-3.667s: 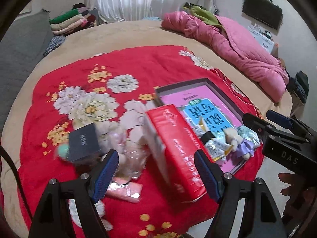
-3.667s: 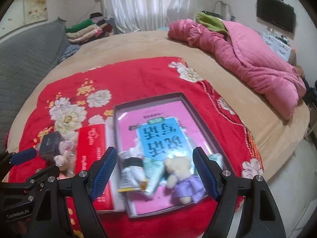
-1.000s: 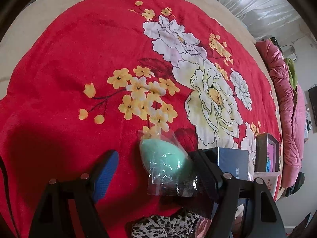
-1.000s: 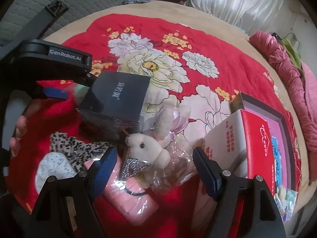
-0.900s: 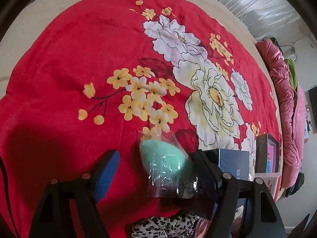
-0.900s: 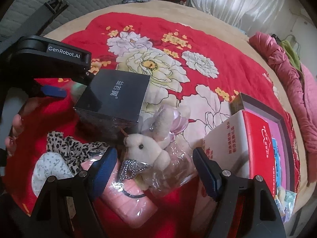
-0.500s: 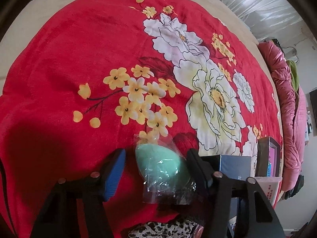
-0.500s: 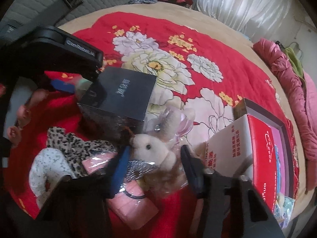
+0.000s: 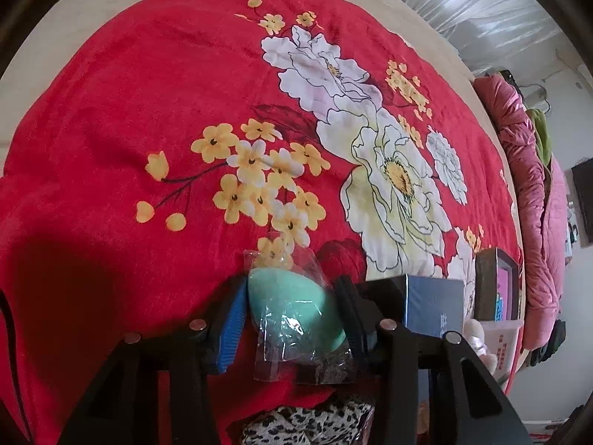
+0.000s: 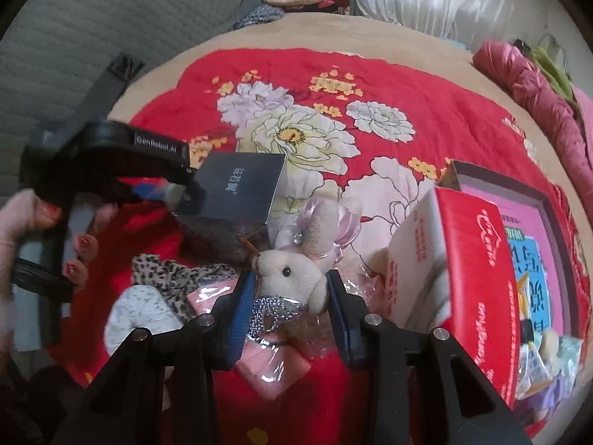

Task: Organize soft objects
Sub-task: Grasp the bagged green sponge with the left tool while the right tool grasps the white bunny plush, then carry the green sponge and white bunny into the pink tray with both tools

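Observation:
A mint-green sponge (image 9: 289, 304) in a clear bag lies on the red floral blanket (image 9: 148, 111). My left gripper (image 9: 292, 319) straddles it, its jaws closing, and the pads touch the sponge's sides. In the right wrist view a cream plush rabbit (image 10: 289, 270) with a pink bow and silver beads sits between the blue pads of my right gripper (image 10: 289, 296), which is shut on it and holds it a little above the blanket. The left gripper (image 10: 163, 191) also shows there at the left, beside a person's hand (image 10: 78, 244).
A dark box (image 10: 237, 189) stands behind the rabbit. A red carton (image 10: 470, 259) leans at the right against a dark tray (image 10: 548, 200) holding a pink book and small toys. Leopard-print cloth (image 10: 166, 278) and a pink packet (image 10: 274, 363) lie below the rabbit.
Both grippers' jaws have come together: the left around the green sponge, the right onto the plush rabbit. The right gripper has since risen slightly with the rabbit.

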